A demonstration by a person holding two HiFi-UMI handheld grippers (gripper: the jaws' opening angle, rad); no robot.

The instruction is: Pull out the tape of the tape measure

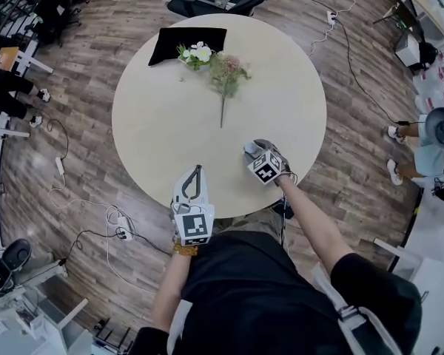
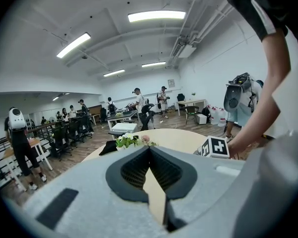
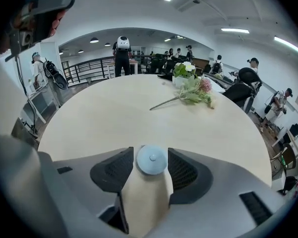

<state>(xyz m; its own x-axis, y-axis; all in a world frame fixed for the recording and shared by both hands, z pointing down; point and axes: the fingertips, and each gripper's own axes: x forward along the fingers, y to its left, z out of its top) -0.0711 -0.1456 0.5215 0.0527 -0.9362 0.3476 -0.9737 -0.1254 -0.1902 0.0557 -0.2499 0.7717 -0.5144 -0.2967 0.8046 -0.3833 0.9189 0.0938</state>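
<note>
A small round light-blue tape measure [image 3: 151, 159] lies flat on the round beige table [image 1: 155, 124], near its front edge. My right gripper [image 3: 150, 151] points steeply down with the tape measure between its pads. A thin gap shows on each side, so the pads do not press on it. No tape is drawn out. In the head view the right gripper [image 1: 254, 151] hides the tape measure. My left gripper [image 1: 197, 170] hovers at the table's front edge, left of the right one. Its jaws [image 2: 149, 148] meet at the tips with nothing between them.
A pink flower sprig [image 1: 223, 76], a small white bouquet [image 1: 196, 54] and a black cloth [image 1: 185, 41] lie on the far half of the table. Cables and a power strip [image 1: 122, 234] lie on the wooden floor. Chairs and a person [image 1: 436, 135] are around the table.
</note>
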